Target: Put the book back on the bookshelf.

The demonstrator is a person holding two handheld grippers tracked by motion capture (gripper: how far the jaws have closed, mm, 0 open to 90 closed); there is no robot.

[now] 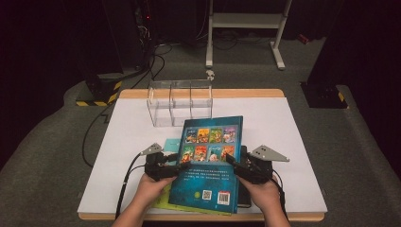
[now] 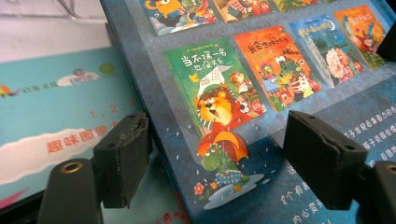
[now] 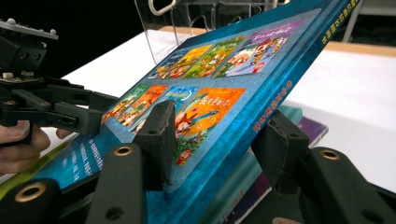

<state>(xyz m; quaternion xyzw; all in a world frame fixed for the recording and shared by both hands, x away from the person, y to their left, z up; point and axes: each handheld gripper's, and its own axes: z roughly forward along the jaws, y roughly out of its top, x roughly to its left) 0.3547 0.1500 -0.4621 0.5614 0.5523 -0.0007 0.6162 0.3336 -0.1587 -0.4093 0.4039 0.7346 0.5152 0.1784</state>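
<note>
Black right tool (image 3: 215, 144) clamps glossy, flat blue book (image 3: 224, 79).

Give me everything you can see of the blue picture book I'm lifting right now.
The blue picture book is a thin glossy hardback, back cover up: eight small cover pictures, text, a barcode and a QR code near its bottom edge. It tilts, far end raised toward the clear acrylic rack, over other books. The right gripper clamps its spine edge; the left gripper straddles the opposite edge, pads apart.
</note>
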